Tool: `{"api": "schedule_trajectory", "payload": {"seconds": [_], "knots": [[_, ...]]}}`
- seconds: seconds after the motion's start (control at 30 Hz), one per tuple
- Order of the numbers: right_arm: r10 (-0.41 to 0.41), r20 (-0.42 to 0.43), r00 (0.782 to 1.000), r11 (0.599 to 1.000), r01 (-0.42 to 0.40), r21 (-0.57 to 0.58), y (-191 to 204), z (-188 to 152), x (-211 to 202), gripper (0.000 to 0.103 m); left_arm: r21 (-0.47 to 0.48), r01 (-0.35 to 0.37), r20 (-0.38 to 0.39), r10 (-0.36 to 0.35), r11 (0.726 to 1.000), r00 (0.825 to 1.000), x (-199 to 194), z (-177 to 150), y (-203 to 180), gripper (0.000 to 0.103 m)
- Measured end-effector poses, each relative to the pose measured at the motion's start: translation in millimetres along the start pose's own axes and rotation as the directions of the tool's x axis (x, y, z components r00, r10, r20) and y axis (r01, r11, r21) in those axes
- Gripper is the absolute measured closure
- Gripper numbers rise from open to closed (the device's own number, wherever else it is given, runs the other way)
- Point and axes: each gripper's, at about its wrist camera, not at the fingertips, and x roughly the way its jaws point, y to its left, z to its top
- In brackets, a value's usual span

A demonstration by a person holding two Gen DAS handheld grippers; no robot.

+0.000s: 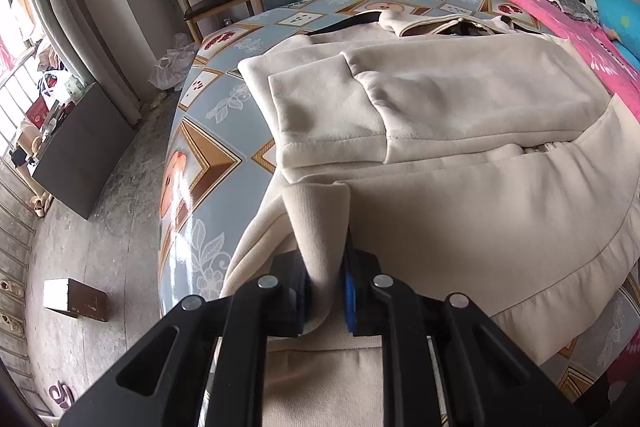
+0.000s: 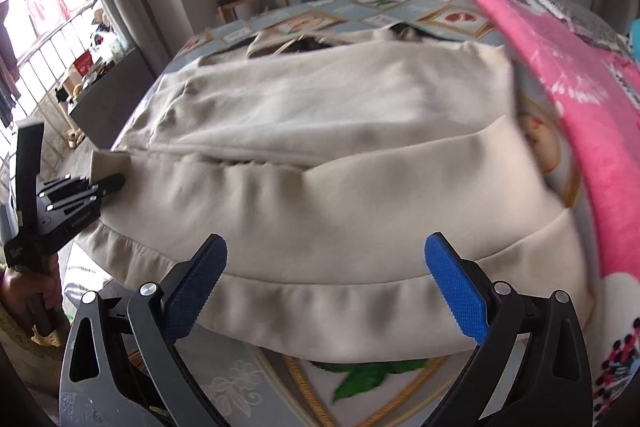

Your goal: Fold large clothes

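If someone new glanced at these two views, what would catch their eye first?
Most likely the big cream garment spread over the patterned table, with the left gripper clamped on its ribbed cuff. Next, the right gripper with blue pads wide open above the hem, and the bright pink blanket at the right.

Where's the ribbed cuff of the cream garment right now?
The ribbed cuff is pinched in the left gripper at the garment's left edge; the right wrist view shows it far left, near the table edge.
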Motion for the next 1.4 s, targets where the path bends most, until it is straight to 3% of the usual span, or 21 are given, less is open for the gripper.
{"api": "schedule_trajectory", "payload": {"seconds": [0.13,0.3,0.4,0.57,0.77,0.97,1.17,1.23,1.4], "knots": [[-0.038,0.043,0.998,0.996,0.035,0.079,-55,24,-20,0.008,0.002,0.014,0.012,-0.014,1.0,1.0,-1,-4,1,0.089],[0.039,0.064,0.997,0.992,-0.047,0.12,-96,57,-12,0.022,-0.012,0.031,0.02,-0.031,0.999,0.999,-2,-6,3,0.089],[0.062,0.022,0.998,0.992,-0.064,0.111,-104,74,11,0.035,-0.01,0.027,0.014,-0.027,1.0,1.0,-2,-6,2,0.089],[0.116,-0.043,0.992,0.988,-0.111,0.107,-111,94,42,0.039,0.013,0.014,0.012,-0.014,1.0,1.0,-2,-6,0,0.089],[0.152,-0.133,0.979,0.983,-0.136,0.12,-123,89,63,0.046,0.027,0.004,0.006,-0.004,1.0,1.0,-3,-6,-1,0.089],[0.188,-0.156,0.97,0.979,-0.172,0.112,-127,67,46,0.048,0.036,0.003,0.0,-0.003,0.999,1.0,-2,-5,-1,0.089],[0.096,-0.145,0.985,0.995,-0.091,0.038,-116,57,34,0.074,0.028,0.006,0.002,-0.006,1.0,1.0,-2,-5,-1,0.089],[0.038,-0.131,0.991,0.999,-0.037,0.007,-111,57,32,0.092,0.024,0.009,0.002,-0.009,1.0,1.0,-2,-5,0,0.089],[-0.117,-0.051,0.992,0.992,0.115,-0.055,-88,48,10,0.097,0.028,0.012,0.028,-0.012,1.0,1.0,-7,-8,1,0.092]]}}
